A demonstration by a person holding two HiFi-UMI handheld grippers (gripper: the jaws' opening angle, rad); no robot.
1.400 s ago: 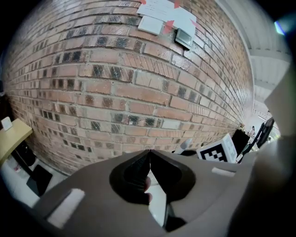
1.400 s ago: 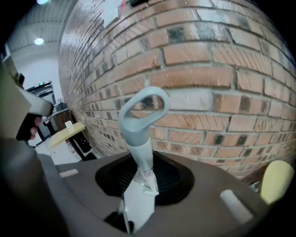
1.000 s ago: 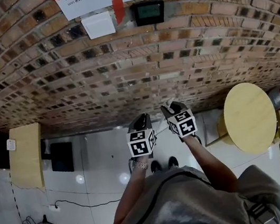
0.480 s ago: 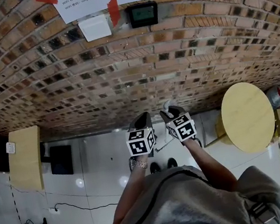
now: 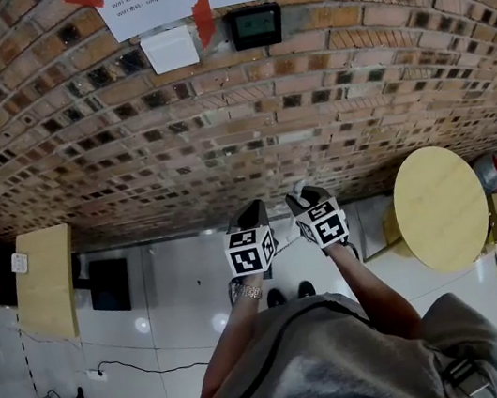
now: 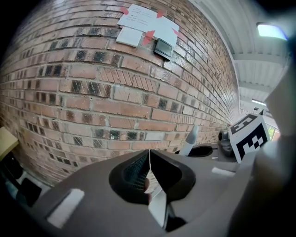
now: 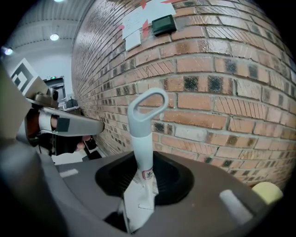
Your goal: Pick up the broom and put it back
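Against the rough red-brown brick wall (image 5: pixel 236 129), from left to right, we list: one pale flat wooden tabletop (image 5: pixel 48 276), standing clear at the far left and no part of the job. Next, the left gripper (image 6: pixel 149 156), grey moulded plastic with a black-and-white marker cube; its jaws are pressed together tip to tip with nothing we can see between them, so we judge it idle, held close beside its partner only to be ready. Next, the pale grey plastic broom handle (image 7: pixel 141 139), smooth and round, ending in an oval hanging loop and carrying a small printed label low down; it rises upright just before the bricks, its brush end out of view. The right gripper (image 7: pixel 141 178) is clamped on this shaft below the loop, a high hold that we judge suits setting the broom back by the wall. Last, a round pale wooden table (image 5: pixel 440 207) at the right.
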